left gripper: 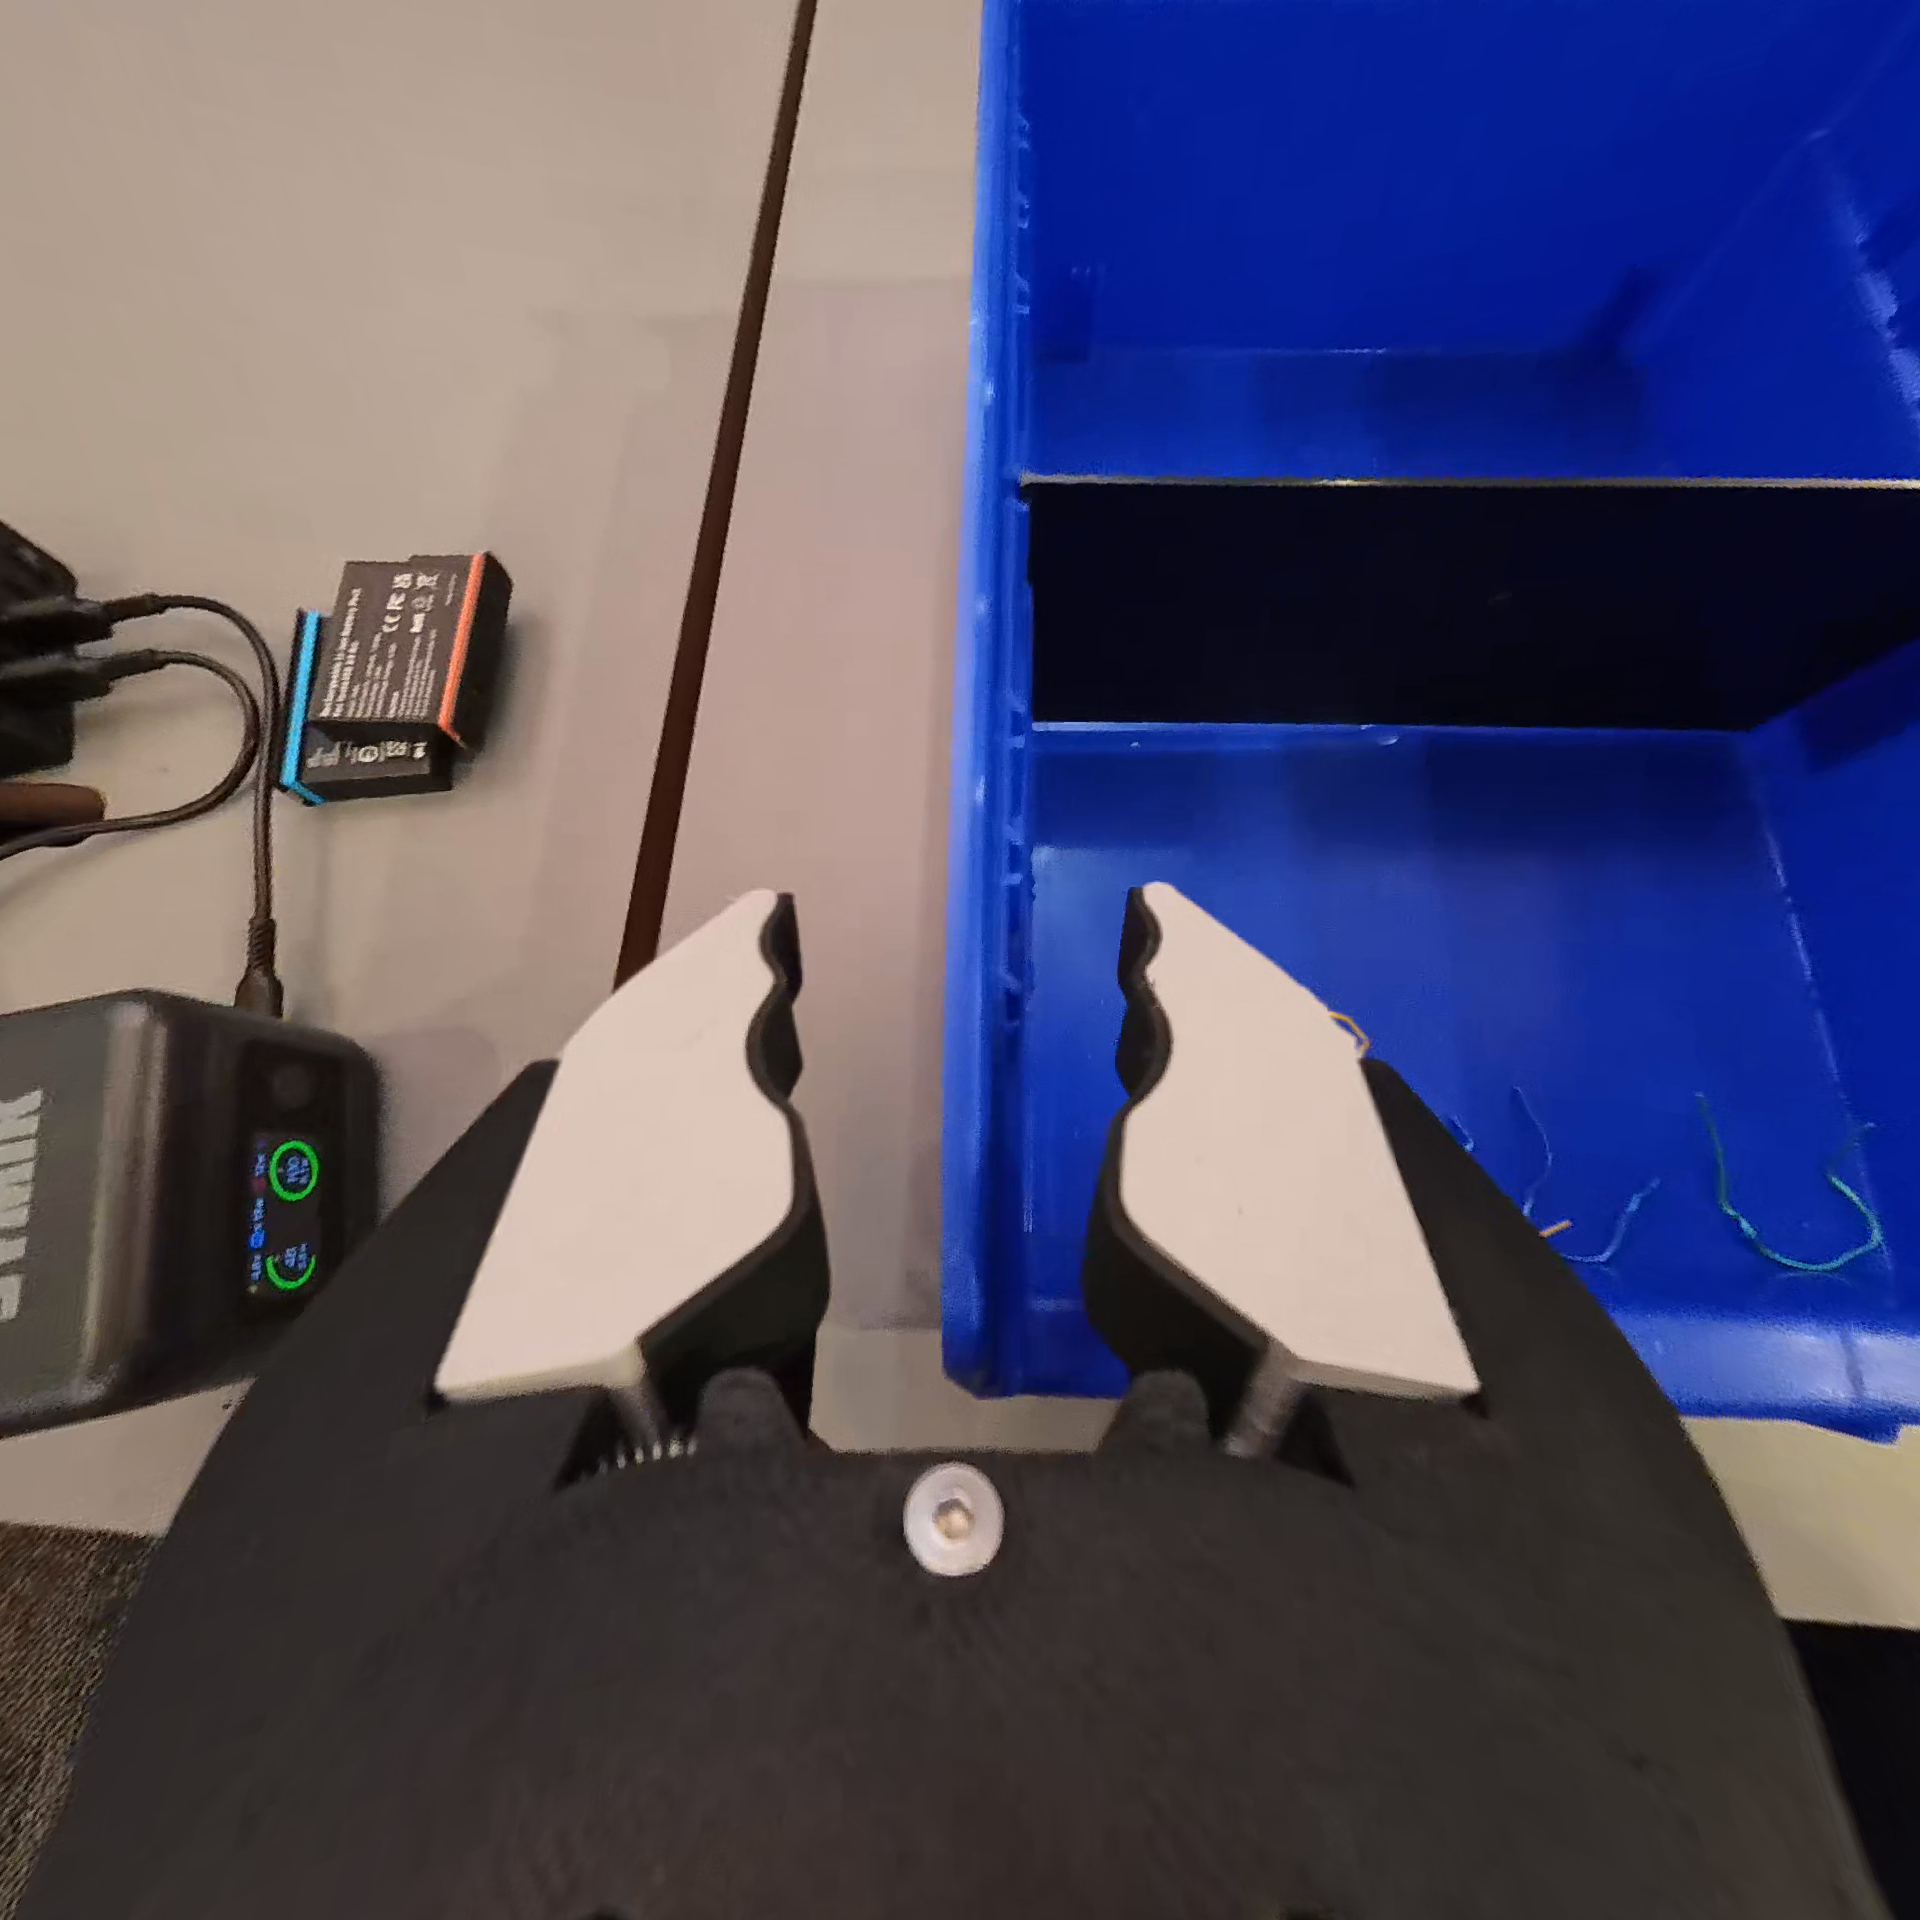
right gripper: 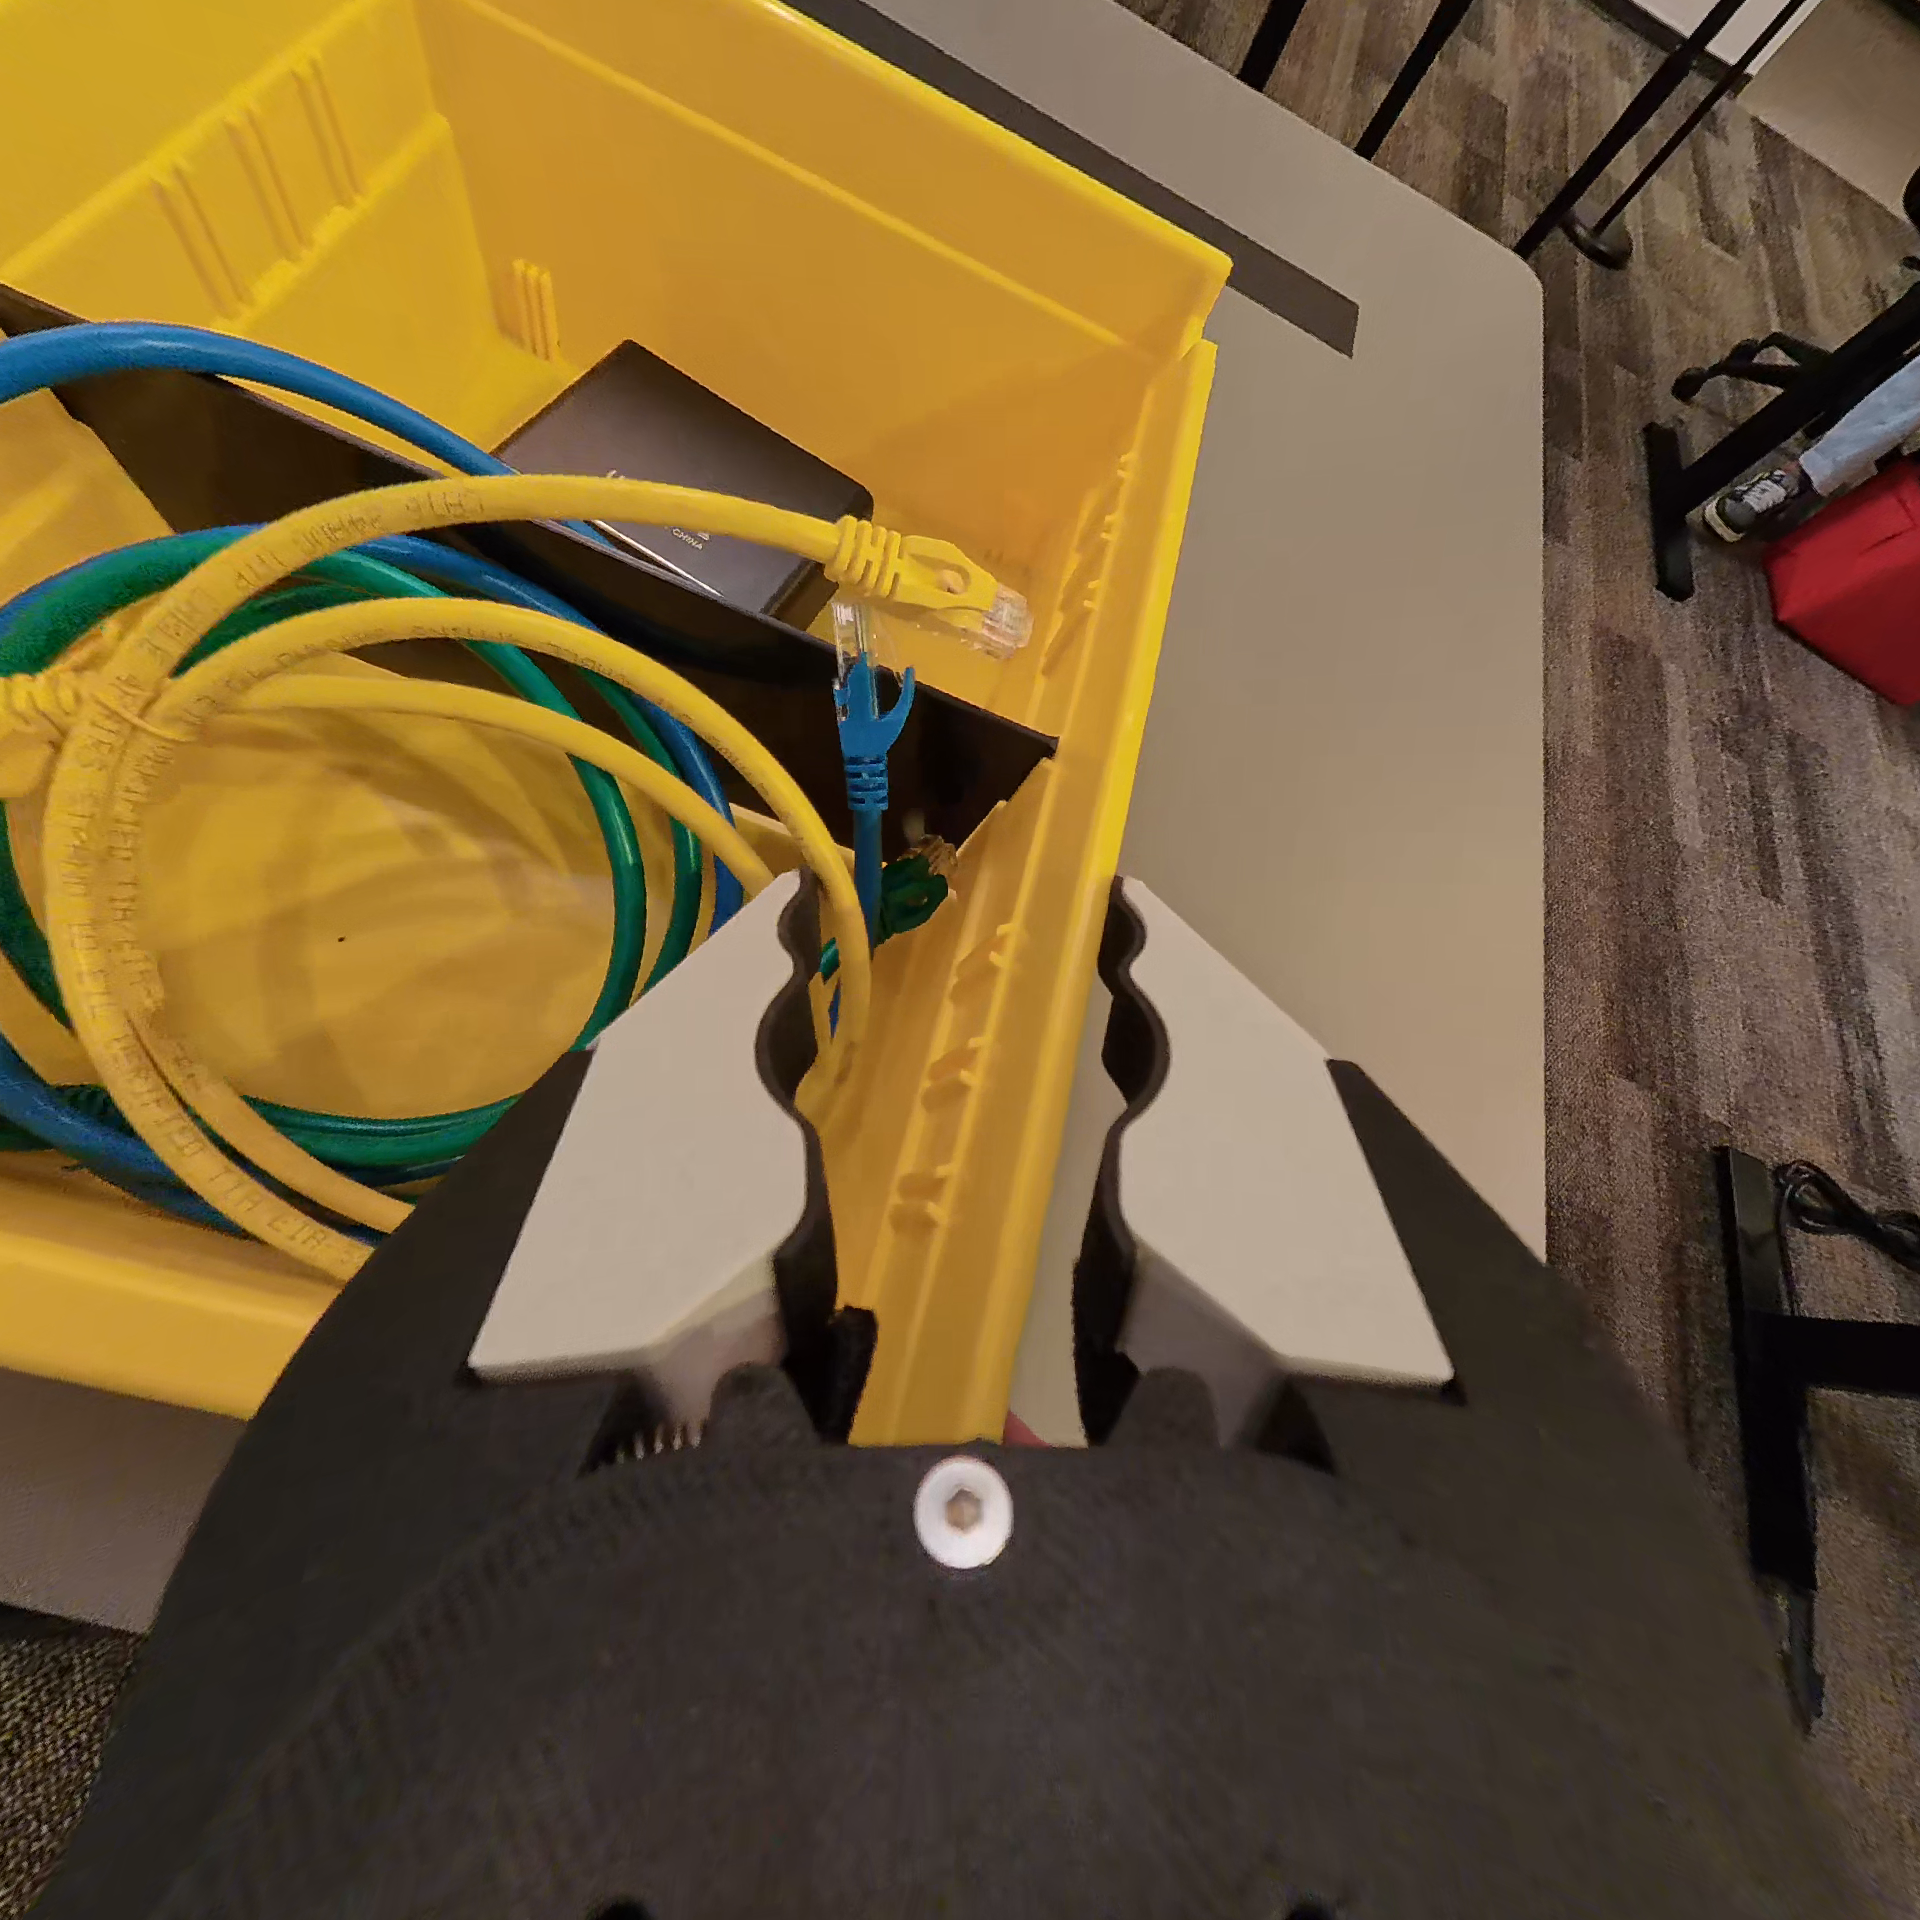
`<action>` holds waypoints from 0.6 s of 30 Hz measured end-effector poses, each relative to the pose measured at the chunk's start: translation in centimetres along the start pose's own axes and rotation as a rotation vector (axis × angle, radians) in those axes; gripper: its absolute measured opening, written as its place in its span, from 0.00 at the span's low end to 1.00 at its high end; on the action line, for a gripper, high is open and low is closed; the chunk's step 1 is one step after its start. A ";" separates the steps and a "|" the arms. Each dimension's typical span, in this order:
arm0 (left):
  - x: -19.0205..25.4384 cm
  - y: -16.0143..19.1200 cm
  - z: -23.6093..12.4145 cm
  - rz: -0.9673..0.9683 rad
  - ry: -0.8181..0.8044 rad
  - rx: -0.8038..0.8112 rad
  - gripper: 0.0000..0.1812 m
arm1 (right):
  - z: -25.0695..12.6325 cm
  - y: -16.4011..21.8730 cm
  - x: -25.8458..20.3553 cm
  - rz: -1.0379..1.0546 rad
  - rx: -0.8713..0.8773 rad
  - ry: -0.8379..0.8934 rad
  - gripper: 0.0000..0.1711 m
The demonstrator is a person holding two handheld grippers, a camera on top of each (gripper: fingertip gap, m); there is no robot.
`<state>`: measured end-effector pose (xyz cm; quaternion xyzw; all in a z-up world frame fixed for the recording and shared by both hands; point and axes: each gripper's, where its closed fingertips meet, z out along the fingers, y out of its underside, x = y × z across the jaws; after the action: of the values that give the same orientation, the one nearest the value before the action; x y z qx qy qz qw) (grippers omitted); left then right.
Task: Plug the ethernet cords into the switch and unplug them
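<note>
Ethernet cords (right gripper: 416,831) coiled in yellow bin (right gripper: 727,208), apparently unplugged, both tools (left gripper: 961,914) (right gripper: 961,904) released

A pale grey table (right gripper: 1340,644) with a rounded corner and a dark seam (left gripper: 717,499) across its top stands on patchy grey-brown carpet (right gripper: 1683,831). Black metal furniture legs (right gripper: 1579,135) rise beyond the table's far edge, and a red box (right gripper: 1860,592) sits on the carpet near a person's shoe (right gripper: 1756,499)
</note>
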<state>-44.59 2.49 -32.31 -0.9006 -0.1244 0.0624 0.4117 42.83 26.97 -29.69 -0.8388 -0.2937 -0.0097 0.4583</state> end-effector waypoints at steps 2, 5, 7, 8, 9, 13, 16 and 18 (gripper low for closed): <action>1.0 0.3 0.0 -0.020 0.072 -0.027 0.40 | 0.1 -0.2 -0.3 -0.006 0.002 -0.001 0.30; 2.5 1.0 0.1 -0.021 0.149 -0.062 0.51 | 0.4 -0.6 -0.9 -0.016 0.008 -0.007 0.30; 2.9 0.9 0.2 -0.039 0.165 -0.053 0.49 | 0.5 -0.8 -1.2 -0.021 0.011 -0.009 0.30; 3.1 0.8 0.2 -0.039 0.173 -0.047 0.46 | 0.6 -0.9 -1.3 -0.022 0.013 -0.010 0.30; 3.2 0.8 0.2 -0.032 0.171 -0.047 0.46 | 0.7 -1.1 -1.5 -0.023 0.015 -0.012 0.30; 2.1 0.3 0.0 -0.012 0.085 -0.006 0.14 | 1.0 -1.5 -2.2 -0.032 0.023 -0.018 0.29; 1.9 0.1 0.2 -0.010 0.050 0.031 0.03 | 1.1 -1.9 -2.8 -0.038 0.029 -0.027 0.30; 2.1 0.0 0.3 -0.005 0.047 0.036 0.03 | 1.3 -2.1 -3.2 -0.036 0.033 -0.033 0.30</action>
<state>-42.67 3.29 -32.51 -0.8941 -0.1161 0.0424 0.4306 38.80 27.26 -29.71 -0.8258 -0.3164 0.0006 0.4668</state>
